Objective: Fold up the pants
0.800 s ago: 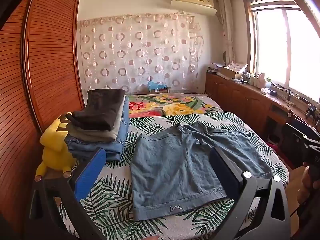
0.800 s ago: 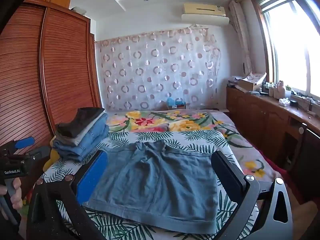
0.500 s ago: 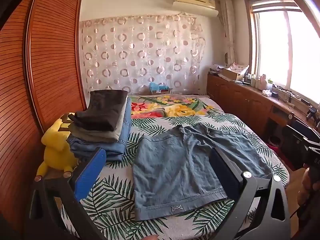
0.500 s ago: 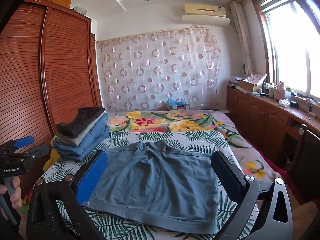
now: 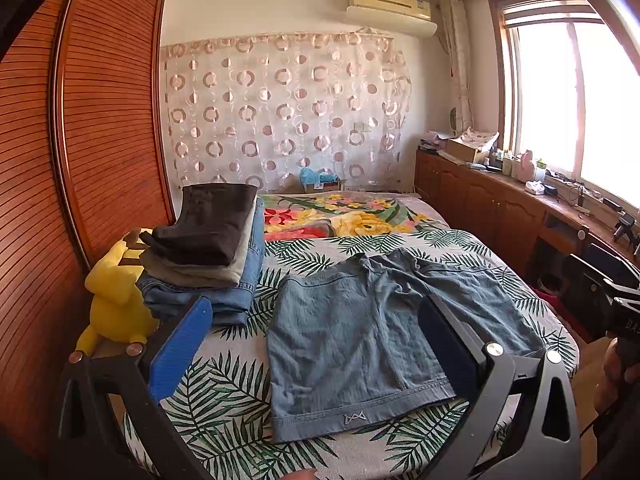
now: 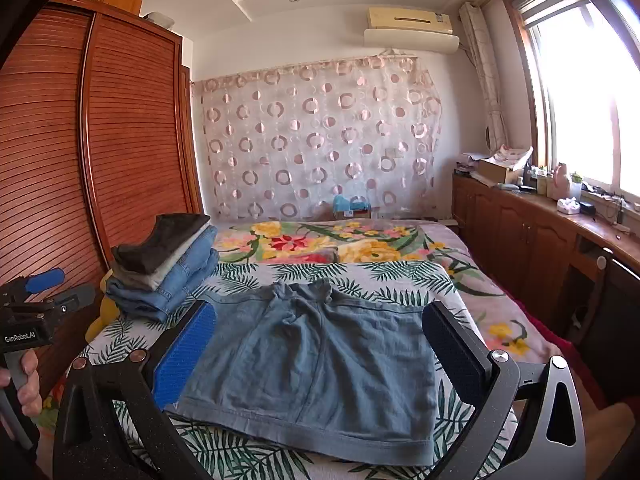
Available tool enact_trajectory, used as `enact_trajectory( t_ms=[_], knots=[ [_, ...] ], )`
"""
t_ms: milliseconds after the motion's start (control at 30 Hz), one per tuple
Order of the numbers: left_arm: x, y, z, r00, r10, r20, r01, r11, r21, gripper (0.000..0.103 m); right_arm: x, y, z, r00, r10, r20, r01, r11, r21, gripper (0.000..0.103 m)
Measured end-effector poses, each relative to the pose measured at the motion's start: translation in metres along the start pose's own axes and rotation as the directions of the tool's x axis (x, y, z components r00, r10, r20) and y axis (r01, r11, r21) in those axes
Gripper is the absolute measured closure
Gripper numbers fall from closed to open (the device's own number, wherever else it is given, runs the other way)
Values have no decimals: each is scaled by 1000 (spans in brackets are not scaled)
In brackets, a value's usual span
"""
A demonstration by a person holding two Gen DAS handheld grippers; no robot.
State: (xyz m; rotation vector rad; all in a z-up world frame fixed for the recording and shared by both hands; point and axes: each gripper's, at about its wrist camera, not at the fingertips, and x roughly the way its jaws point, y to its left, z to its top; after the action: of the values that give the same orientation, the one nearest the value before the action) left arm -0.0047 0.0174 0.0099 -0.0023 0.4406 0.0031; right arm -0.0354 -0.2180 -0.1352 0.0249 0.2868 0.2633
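Observation:
A pair of light blue denim shorts (image 5: pixel 360 340) lies spread flat on the leaf-print bed cover (image 5: pixel 224 400), waistband toward me, legs pointing away. It also shows in the right wrist view (image 6: pixel 320 360). My left gripper (image 5: pixel 312 344) is open and empty, held above the near edge of the bed over the shorts' waistband. My right gripper (image 6: pixel 320 348) is open and empty, held above the shorts from the right side. The left gripper (image 6: pixel 40 304) also shows at the left edge of the right wrist view.
A stack of folded pants (image 5: pixel 208 252) sits on the bed's left side, next to a yellow plush toy (image 5: pixel 116 300). A wooden wardrobe (image 5: pixel 80 160) stands at the left. A wooden counter (image 5: pixel 540 216) runs under the window at the right.
Both grippers have drifted slightly; the views shift a little upward and the shorts sit a bit lower in frame. Both stay open. The shorts have not moved.

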Motion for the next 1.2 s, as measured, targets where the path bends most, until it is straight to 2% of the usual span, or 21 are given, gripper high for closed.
enact_trajectory(
  t_ms=[767,933,1200],
  knots=[
    [-1,-2,-1,1000,4,7,-4,1000,0,0,0,-1,1,1000,-5,-1,5,1000,-1,0],
    [-10,-2,10,1000,8,9,-8,1000,-2,0,0,-1,1,1000,-9,-3,9,1000,1,0],
    [-10,-2,10,1000,8,11,-8,1000,0,0,-1,-1,1,1000,-10,-2,10,1000,1,0]
  ],
)
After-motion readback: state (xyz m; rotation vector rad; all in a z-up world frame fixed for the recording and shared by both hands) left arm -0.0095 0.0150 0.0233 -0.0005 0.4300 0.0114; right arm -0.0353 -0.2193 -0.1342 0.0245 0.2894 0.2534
